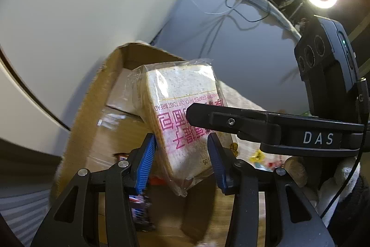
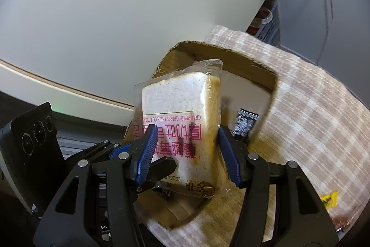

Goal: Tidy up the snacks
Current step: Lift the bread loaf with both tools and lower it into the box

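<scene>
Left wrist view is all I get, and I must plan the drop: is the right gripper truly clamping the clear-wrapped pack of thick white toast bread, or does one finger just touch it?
Observer: Clamping. In the right wrist view, both blue ribbed pads of the right gripper press the sides of the bread pack.
Operator: Is anything in the box on that side?
Observer: A black-and-white patterned packet lies inside the brown cardboard box.
Operator: And outside the box?
Observer: A small yellow packet lies on the beige checked cloth.
</scene>
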The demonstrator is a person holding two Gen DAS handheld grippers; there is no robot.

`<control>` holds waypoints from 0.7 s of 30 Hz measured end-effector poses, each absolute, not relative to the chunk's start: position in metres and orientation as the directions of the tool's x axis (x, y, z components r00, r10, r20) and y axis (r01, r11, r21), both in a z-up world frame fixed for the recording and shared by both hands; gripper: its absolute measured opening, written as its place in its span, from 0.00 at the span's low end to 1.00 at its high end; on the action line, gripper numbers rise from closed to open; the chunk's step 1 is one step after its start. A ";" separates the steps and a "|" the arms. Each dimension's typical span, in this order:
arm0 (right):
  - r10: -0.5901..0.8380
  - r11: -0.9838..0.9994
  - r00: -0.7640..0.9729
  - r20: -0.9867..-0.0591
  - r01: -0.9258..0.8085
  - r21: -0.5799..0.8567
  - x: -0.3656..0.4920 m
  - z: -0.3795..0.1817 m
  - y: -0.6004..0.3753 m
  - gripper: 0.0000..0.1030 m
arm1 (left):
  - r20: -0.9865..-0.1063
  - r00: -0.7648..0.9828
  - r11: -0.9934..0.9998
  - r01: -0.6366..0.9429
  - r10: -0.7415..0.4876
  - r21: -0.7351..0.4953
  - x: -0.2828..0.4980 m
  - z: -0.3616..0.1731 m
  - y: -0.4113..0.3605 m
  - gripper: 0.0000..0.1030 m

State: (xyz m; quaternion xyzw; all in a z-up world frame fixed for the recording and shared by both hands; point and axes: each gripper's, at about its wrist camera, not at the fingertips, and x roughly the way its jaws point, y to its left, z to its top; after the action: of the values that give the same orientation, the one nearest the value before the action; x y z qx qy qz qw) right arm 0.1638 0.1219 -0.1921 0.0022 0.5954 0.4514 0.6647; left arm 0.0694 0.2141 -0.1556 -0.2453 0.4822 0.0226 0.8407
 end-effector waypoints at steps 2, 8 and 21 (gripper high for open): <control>0.597 0.590 -0.127 -0.793 -0.601 0.540 0.165 -0.199 0.129 0.56 | -0.828 0.528 0.879 -0.287 -0.186 -0.380 0.070 -0.159 0.219 0.43; 0.594 0.587 -0.150 -0.791 -0.592 0.553 0.167 -0.211 0.142 0.56 | -0.842 0.516 0.875 -0.320 -0.160 -0.363 0.072 -0.167 0.229 0.43; 0.581 0.603 -0.102 -0.808 -0.613 0.511 0.170 -0.194 0.134 0.56 | -0.862 0.497 0.882 -0.358 -0.099 -0.308 0.063 -0.170 0.234 0.37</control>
State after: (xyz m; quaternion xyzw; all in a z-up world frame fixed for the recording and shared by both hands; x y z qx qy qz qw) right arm 0.1699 0.1336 -0.1944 -0.0136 0.5938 0.4454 0.6700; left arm 0.0628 0.2336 -0.1705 -0.2306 0.4955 0.0775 0.8339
